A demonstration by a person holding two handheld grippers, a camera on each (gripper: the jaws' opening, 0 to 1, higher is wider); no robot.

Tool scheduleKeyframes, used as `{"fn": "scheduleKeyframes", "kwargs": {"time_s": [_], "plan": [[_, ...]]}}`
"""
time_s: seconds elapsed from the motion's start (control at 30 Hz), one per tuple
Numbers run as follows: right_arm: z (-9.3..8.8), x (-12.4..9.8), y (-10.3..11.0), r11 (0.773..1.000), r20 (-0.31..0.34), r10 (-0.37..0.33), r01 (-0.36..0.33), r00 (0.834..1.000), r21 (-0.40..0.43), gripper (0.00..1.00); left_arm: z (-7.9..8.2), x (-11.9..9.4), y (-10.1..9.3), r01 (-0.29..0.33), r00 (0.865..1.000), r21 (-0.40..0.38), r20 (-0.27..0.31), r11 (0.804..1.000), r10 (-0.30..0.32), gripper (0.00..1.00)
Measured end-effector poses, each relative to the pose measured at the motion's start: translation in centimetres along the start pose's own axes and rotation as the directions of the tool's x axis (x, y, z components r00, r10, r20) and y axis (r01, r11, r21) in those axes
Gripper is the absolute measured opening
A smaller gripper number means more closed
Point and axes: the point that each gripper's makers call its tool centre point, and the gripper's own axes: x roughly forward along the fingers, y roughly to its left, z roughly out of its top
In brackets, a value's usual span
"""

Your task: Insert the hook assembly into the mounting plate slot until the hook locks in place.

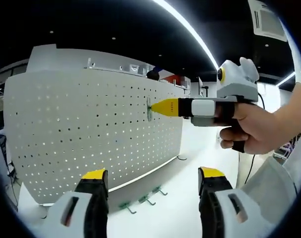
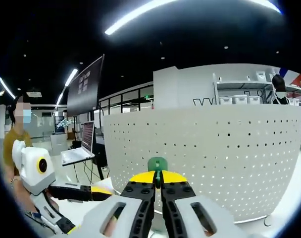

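The right gripper [image 1: 158, 107] clamps the green hook [image 2: 157, 164] against the pegboard [image 1: 91, 124] at frame centre (spares lie below); push squarely. The left gripper [image 1: 153, 181] hangs open.

The green hook [image 2: 157, 164] is mostly hidden between the right gripper [image 2: 158, 179] tips — its prongs too small to tell against the pegboard [image 2: 229, 148].

Likely lab: pegboard [image 1: 91, 129], laptop [image 2: 77, 154]

left gripper view faces pegboard [image 1: 91, 129] from back; right gripper view close up; both share it
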Motion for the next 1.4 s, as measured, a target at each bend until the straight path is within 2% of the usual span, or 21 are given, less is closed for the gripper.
{"fn": "scheduleKeyframes", "kwargs": {"time_s": [0.73,1.0,1.4], "plan": [[3.6,3.4,-3.6,0.993,0.095,-0.108,0.103,0.99,0.057,0.0,-1.6,-1.7,0.2,0.005,0.999,-0.006,-0.033,1.0,-0.005,0.74],[4.6,5.0,-4.5,0.991,0.11,-0.125,0.12,0.986,0.054,0.01,-2.1,-2.1,0.1,0.006,0.999,-0.004,-0.043,1.0,-0.006,0.75],[5.5,7.1,-5.3,0.989,0.123,-0.141,0.135,0.982,0.053,0.01,-4.0,-2.9,0.1,0.006,0.995,0.013,-0.096,1.0,-0.005,0.74]]}}
